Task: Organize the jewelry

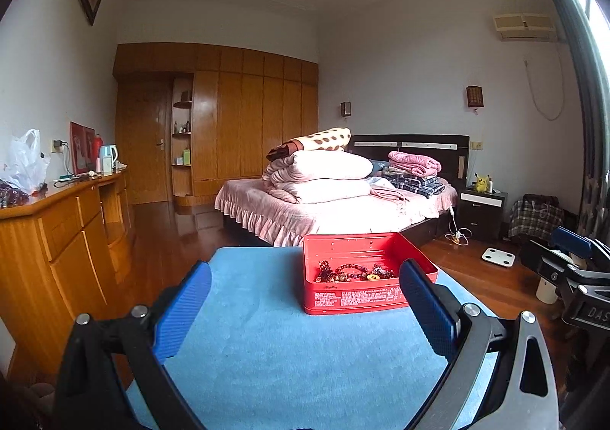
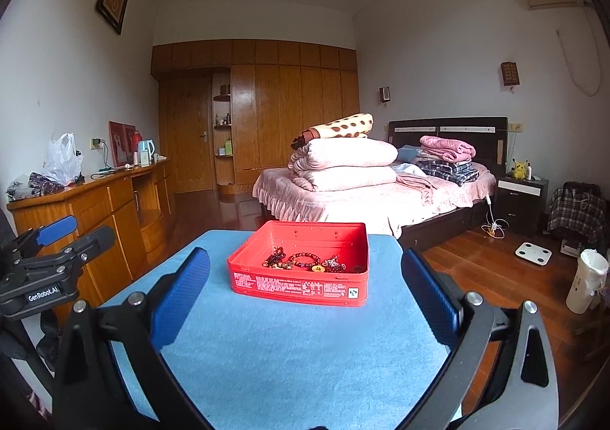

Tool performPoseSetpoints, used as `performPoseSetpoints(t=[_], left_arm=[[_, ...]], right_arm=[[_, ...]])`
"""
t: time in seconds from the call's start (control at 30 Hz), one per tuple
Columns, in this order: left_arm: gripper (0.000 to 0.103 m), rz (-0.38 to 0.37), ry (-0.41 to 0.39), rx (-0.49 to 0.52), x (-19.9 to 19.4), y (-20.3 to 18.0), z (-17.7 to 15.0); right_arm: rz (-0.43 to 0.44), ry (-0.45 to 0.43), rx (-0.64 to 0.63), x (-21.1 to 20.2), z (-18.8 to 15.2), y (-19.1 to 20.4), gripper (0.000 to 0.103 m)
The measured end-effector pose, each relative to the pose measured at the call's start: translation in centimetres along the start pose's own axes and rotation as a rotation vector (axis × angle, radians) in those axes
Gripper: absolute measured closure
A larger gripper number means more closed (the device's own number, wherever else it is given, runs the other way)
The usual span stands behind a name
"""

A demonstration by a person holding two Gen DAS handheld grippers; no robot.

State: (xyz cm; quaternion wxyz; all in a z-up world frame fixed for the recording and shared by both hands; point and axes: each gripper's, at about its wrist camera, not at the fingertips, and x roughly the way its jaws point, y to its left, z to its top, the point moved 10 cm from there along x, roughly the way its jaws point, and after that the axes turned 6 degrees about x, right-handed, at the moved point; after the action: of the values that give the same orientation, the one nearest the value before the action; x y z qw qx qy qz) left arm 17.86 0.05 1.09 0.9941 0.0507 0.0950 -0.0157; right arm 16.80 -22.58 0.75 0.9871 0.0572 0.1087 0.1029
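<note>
Red tin box [image 2: 301, 266], lidless, on blue-covered bench [image 2: 289, 353], long axis crosswise to both views. Contents: beaded bracelets [image 2: 305, 262], tangled, individual pieces indistinct. Left tongs [image 1: 305, 300] and right tongs [image 2: 305, 296] spread wide, empty. Right view alone shows the box's printed front label whole.

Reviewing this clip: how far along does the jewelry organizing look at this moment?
Done: the beaded bracelets already lie together inside the open red metal tin on the blue cloth-covered table; no jewelry shows loose on the cloth. In hand: nothing; the left gripper and right gripper are both open and empty, short of the tin. Left: possibly tidying the heaped pieces; no lid is visible.
</note>
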Motion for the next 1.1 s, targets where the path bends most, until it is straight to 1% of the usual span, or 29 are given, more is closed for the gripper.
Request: performPoseSetpoints(t=[0.47, 1.1], left_arm=[[0.006, -0.002, -0.032, 0.010, -1.0, 0.1, 0.7], [0.006, -0.003, -0.033, 0.011, -1.0, 0.1, 0.9]], right_arm=[[0.001, -0.017, -0.009, -0.7, 0.3, 0.2, 0.005], [0.010, -0.022, -0.009, -1.0, 1.0, 0.3, 0.005]])
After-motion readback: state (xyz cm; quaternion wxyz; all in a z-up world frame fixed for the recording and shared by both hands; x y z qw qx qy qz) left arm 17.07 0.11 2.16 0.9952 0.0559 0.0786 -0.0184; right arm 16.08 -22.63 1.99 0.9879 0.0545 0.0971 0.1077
